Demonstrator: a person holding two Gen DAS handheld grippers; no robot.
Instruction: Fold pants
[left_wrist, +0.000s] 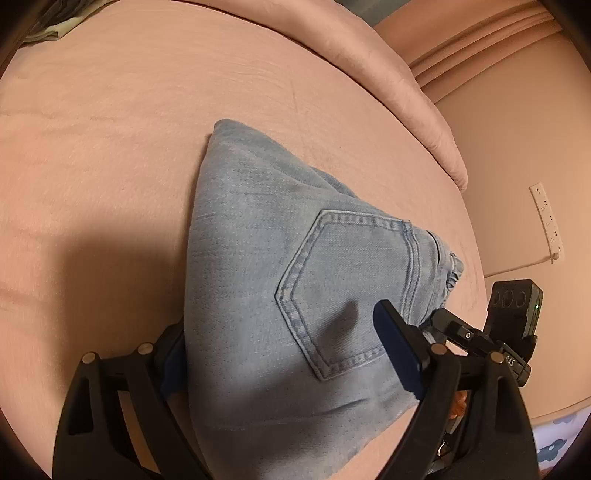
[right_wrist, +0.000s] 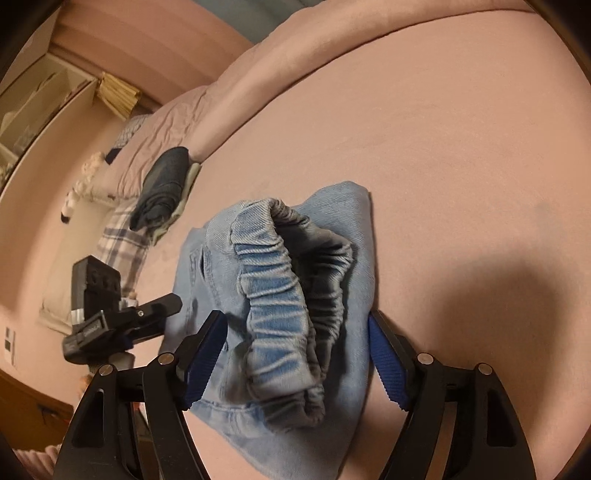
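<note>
Straddling folded jeans (left_wrist: 266, 280) on pink bed (left_wrist: 110, 155) w/ L gripper (left_wrist: 280, 354), fingers spread, released; R gripper (right_wrist: 295, 354) same, wide over waistband (right_wrist: 291, 280).

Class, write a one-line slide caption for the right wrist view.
Right tool open astride folded light-blue jeans, elastic waistband up, on a pink bed.

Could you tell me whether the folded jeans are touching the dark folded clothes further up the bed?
Apart. The right wrist view shows bare pink sheet between the jeans and the dark folded clothes.
</note>
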